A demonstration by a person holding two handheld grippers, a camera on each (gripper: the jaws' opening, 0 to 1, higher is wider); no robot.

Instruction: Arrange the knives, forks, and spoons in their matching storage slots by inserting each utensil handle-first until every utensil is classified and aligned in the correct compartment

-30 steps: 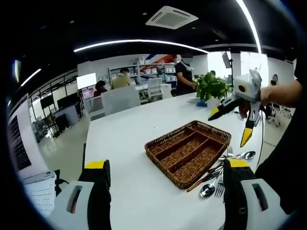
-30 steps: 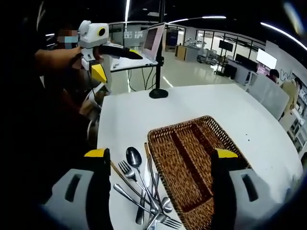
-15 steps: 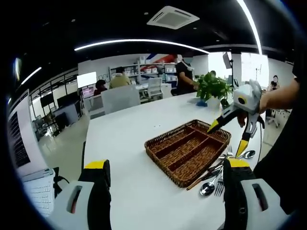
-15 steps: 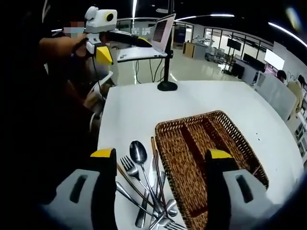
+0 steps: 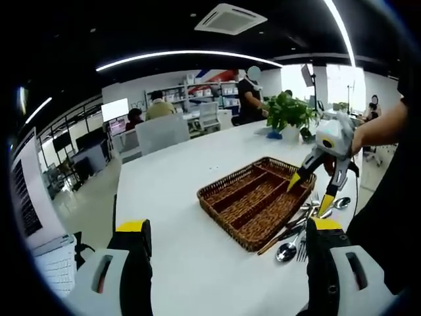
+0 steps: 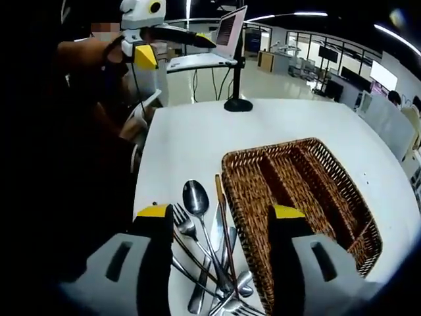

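Right tongs (image 6: 217,220) hang over the cutlery pile (image 6: 210,253), jaws apart and empty, looks like they're lining up a first pick. The tray (image 6: 309,197) sits just right of them on the bench (image 6: 191,131). Left tongs (image 5: 227,234) wait back, also apart.

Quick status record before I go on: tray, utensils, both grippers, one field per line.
wicker tray: on the white table, compartments hold no utensils
utensil pile: spoons, forks, knives heaped on the table beside the tray
right gripper: open, over the pile, holding nothing
left gripper: open, holding nothing, away from the tray
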